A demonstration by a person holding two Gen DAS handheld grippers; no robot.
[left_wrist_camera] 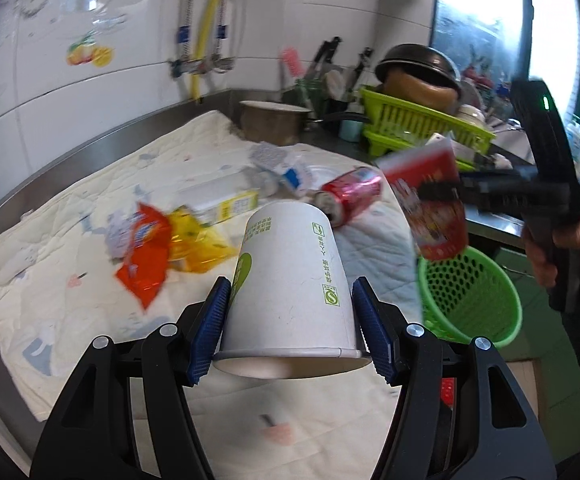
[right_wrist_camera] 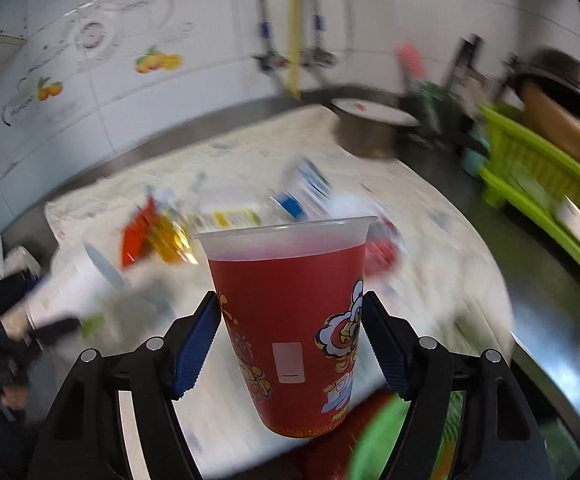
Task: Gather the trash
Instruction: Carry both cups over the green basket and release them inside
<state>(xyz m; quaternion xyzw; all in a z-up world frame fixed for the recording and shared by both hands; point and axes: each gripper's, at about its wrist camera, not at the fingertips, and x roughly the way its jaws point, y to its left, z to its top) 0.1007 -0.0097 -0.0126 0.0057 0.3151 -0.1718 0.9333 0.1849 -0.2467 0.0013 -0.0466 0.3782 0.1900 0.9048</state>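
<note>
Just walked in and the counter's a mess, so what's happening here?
Someone is clearing trash with two handheld grippers. The left gripper holds a white paper cup; the right gripper holds a red plastic cup over the green basket. A red can and wrappers lie on the cloth.

Matt paper cup (left_wrist_camera: 290, 280), glossy translucent plastic cup (right_wrist_camera: 290, 312), quilted cloth (left_wrist_camera: 69, 220), shiny metal can (left_wrist_camera: 350, 196).
</note>
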